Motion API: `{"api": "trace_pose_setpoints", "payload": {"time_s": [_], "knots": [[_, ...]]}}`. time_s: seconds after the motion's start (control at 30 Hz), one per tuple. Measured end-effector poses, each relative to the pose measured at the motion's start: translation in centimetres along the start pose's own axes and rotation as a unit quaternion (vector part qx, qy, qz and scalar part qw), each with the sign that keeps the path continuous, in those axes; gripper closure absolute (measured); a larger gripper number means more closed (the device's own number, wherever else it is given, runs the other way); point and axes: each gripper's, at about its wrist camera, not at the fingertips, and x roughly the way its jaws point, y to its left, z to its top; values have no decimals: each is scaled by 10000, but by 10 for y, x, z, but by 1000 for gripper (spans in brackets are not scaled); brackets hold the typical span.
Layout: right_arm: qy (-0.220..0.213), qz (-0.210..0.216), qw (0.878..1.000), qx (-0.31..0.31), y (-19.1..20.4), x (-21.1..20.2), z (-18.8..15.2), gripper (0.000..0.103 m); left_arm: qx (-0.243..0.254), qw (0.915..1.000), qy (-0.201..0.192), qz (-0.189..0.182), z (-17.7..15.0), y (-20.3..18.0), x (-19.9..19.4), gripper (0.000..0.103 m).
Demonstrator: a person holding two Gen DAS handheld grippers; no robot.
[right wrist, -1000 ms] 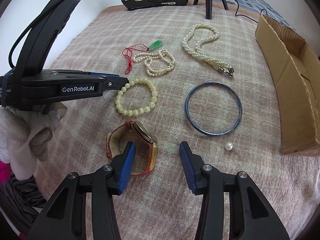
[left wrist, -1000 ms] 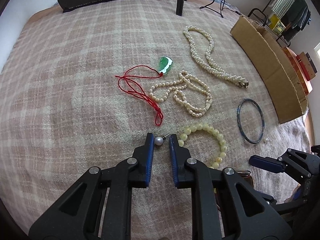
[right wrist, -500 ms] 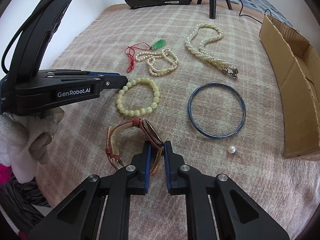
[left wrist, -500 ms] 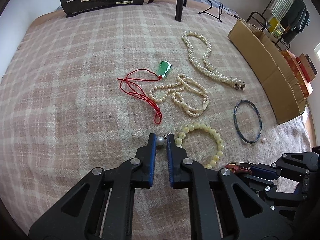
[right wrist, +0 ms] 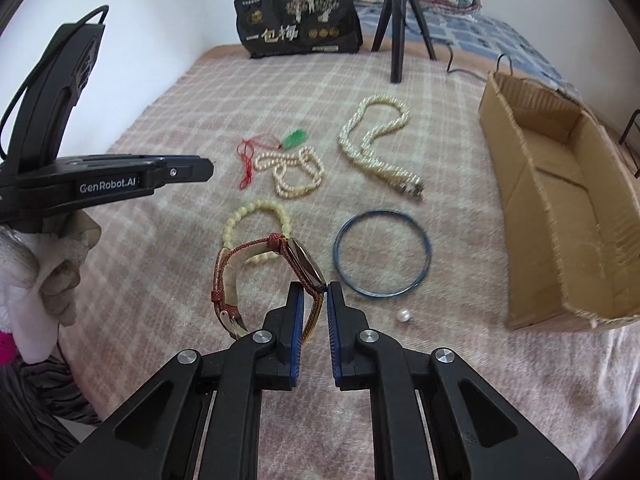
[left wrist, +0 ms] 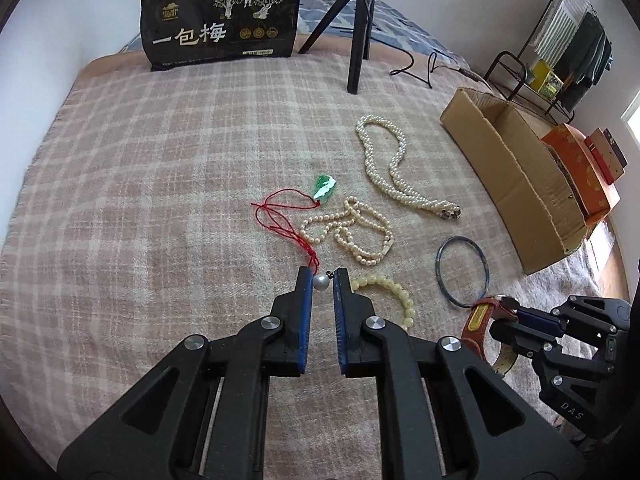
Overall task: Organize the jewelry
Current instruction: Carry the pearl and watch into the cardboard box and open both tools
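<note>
Now mid-pickup, both loads clear of the blanket (left wrist: 160,200). Left gripper (left wrist: 322,280) clamps pearl earring (left wrist: 320,282) at its tips; right gripper (right wrist: 312,296) pinches red-strapped watch (right wrist: 280,264). Next, probably: carry both to cardboard box (right wrist: 560,184), ahead-right of right gripper; release inside.

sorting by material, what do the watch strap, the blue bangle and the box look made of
Watch strap: looks like red-brown textured leather or imitation, pale lining inside. Blue bangle: thin, glossy ring, metal or glass, cannot tell. Box: plain brown corrugated cardboard, frayed cut edges.
</note>
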Motion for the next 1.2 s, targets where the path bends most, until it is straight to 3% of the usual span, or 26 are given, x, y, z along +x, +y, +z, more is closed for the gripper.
{"api": "trace_pose_setpoints", "payload": {"time_s": [0.53, 0.9, 1.2], "knots": [[-833, -776, 9899, 841, -98, -64, 13, 93, 414, 9968, -446, -513, 37, -90, -20, 94], [-755, -1221, 9831, 1138, -152, -70, 10, 93, 858, 9918, -545, -773, 69, -165, 1, 94], [-728, -1320, 9806, 1257, -168, -69, 12, 93, 982, 9899, -543, -864, 100, -206, 31, 94]]}}
